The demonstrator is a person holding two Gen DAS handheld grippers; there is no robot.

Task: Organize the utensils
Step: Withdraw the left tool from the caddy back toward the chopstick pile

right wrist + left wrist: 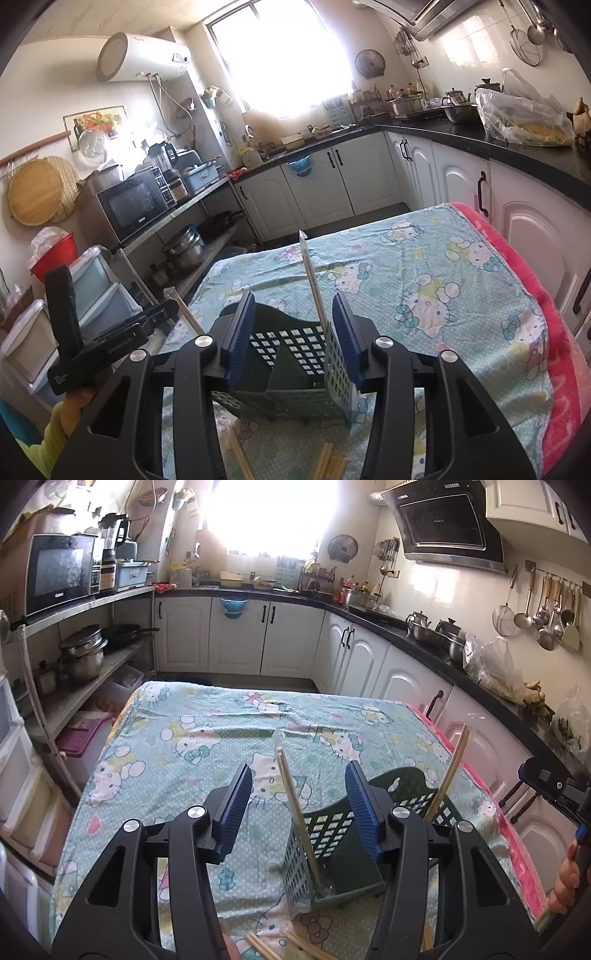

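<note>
Now both claws, left [299, 805] and right [293, 332], hang half-open over the basket [332, 849], chopsticks [297, 812] dropped in; next, grab the loose pairs [328, 467] below them.

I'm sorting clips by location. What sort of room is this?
A home kitchen, most likely: a range hood over the black countertop, a microwave on a shelf, and ladles hanging on a wall rail.

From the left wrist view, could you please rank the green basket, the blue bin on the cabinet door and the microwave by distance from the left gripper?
1. Green basket: right beside the left gripper, on the table.
2. Microwave: left shelf.
3. Blue bin: far cabinet door, under the window.
</note>
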